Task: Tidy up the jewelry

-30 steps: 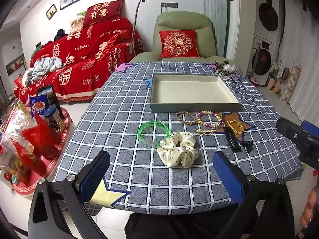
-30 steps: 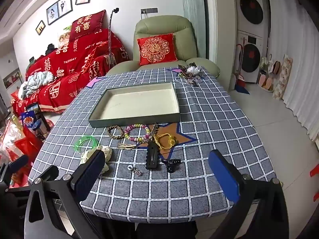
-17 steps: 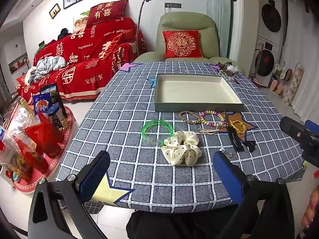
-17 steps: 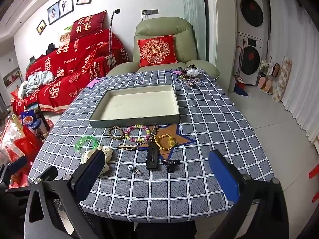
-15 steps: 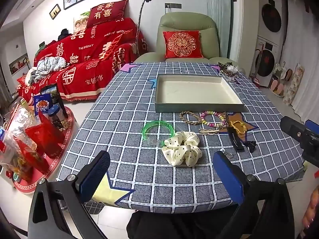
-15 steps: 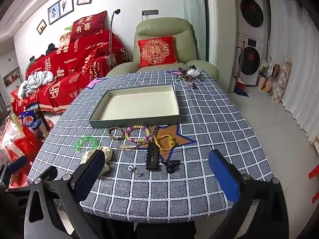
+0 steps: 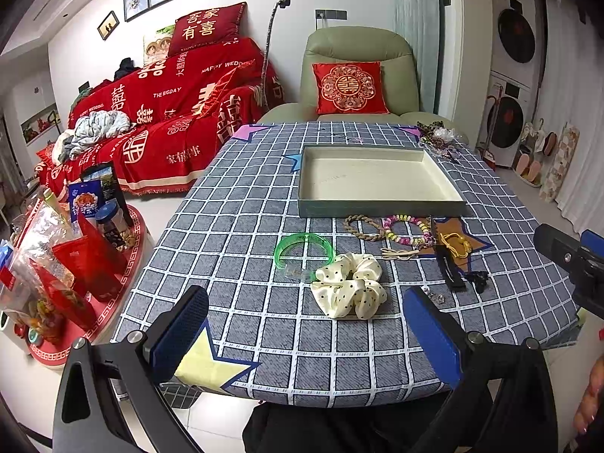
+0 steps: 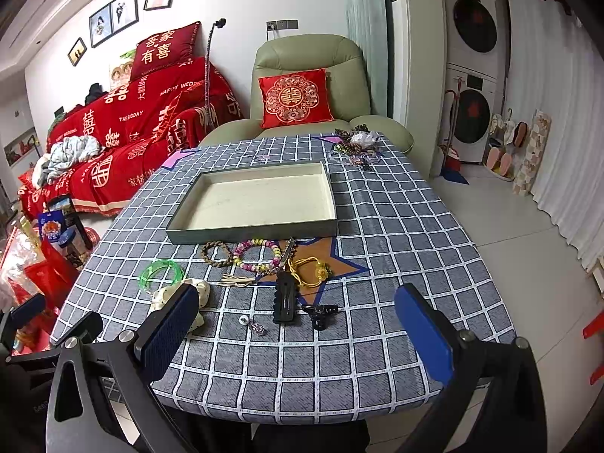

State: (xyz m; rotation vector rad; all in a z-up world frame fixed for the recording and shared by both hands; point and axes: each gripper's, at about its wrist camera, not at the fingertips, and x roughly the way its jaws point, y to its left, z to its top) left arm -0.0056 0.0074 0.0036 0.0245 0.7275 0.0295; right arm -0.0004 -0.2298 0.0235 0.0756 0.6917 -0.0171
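Beside 1 tray [image 8: 253,231], 3 bracelets [image 8: 258,255], 1 scrunchie [image 7: 349,285]

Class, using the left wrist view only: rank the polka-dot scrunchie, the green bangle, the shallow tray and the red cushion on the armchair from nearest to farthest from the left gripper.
1. Polka-dot scrunchie: just ahead of the open left gripper, on the cloth.
2. Green bangle: slightly farther, left of the scrunchie.
3. Shallow tray: mid-table, empty.
4. Red cushion: on the armchair beyond the table.
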